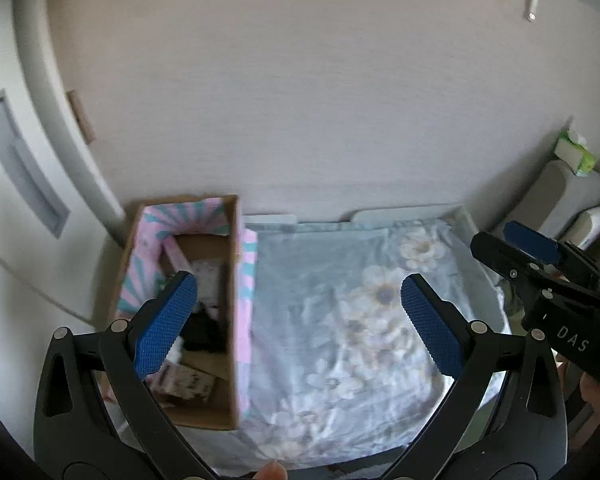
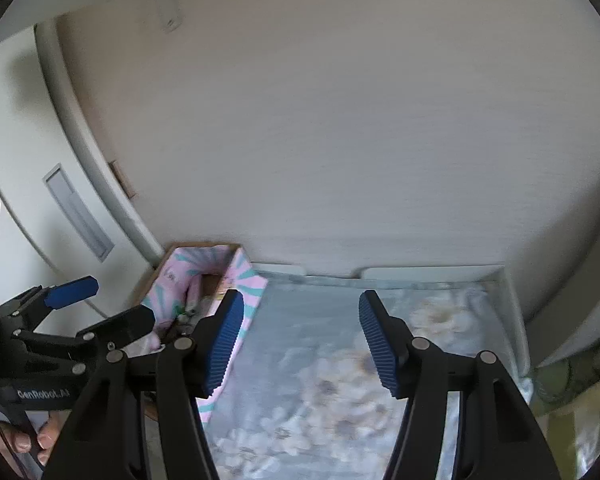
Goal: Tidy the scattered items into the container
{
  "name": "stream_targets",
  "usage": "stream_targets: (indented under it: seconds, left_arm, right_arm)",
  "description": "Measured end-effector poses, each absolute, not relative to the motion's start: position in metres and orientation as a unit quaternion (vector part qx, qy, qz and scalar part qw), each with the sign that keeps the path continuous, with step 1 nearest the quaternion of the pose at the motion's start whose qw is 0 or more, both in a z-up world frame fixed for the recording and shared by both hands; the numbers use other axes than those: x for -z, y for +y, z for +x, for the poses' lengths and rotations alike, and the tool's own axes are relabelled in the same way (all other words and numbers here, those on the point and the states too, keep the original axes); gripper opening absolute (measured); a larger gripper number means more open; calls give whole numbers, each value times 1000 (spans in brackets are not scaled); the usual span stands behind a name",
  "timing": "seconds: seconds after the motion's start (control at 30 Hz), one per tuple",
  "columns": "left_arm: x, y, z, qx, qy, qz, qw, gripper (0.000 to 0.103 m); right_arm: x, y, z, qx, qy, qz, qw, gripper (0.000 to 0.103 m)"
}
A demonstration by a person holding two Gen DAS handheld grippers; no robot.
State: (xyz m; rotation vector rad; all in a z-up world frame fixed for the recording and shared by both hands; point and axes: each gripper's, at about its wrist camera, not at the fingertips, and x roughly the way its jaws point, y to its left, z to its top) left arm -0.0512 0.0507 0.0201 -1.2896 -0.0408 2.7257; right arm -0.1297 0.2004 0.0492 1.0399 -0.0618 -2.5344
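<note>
A cardboard box stands at the left edge of the bed, against the wall behind. Small items lie inside it. A door lies further left.
</note>
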Motion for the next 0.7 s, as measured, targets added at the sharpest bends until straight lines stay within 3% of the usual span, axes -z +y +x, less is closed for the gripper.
stream_targets:
  seconds: [0.7]
  left_arm:
    - [-14,94,-37,-903,29,-424,57,102]
  right_arm:
    - [-37,252,-107,914,-43,377,146,56]
